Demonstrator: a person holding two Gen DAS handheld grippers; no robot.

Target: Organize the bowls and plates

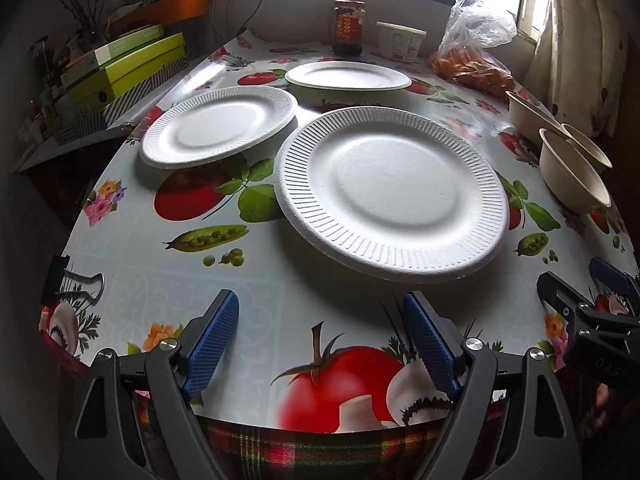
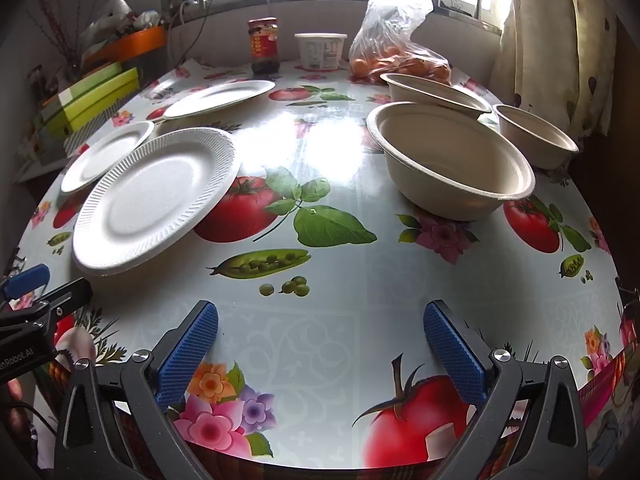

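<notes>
Left gripper (image 1: 320, 332): jaws spread wide, nothing between the blue pads, low centre of the left wrist view, poised over the near table edge. Right gripper (image 2: 320, 344): likewise released, empty, low centre of the right wrist view. Each gripper shows at the other view's side edge.

Table (image 1: 256, 280): glossy oilcloth printed with tomatoes, peas, flowers.

Plates, three, all white, all lying flat:
- Large ribbed plate (image 1: 392, 192) at centre of the left wrist view, nearest the left gripper; in the right wrist view it sits at middle left (image 2: 156, 200).
- Smaller ribbed plate (image 1: 218, 126) up and left of it; the rims look close or slightly overlapping, cannot tell which.
- Smooth plate (image 1: 348, 75) at upper centre, apart from the other two.

Bowls, three, beige, upright:
- Nearest bowl (image 2: 452, 160) right of centre in the right wrist view.
- Wide bowl (image 2: 434, 90) just behind it; contact cannot be told.
- Small bowl (image 2: 536, 136) at the right, near the curtain (image 2: 560, 40).
In the left wrist view the bowls crowd the right edge.

Far end of table: sauce jar (image 2: 263, 46), white tub (image 2: 321, 51), plastic bag of orange fruit (image 2: 396, 56). Green boxes (image 1: 124, 68) stacked at upper left, off the table. Binder clip (image 1: 72, 284) at the lower left table edge.
</notes>
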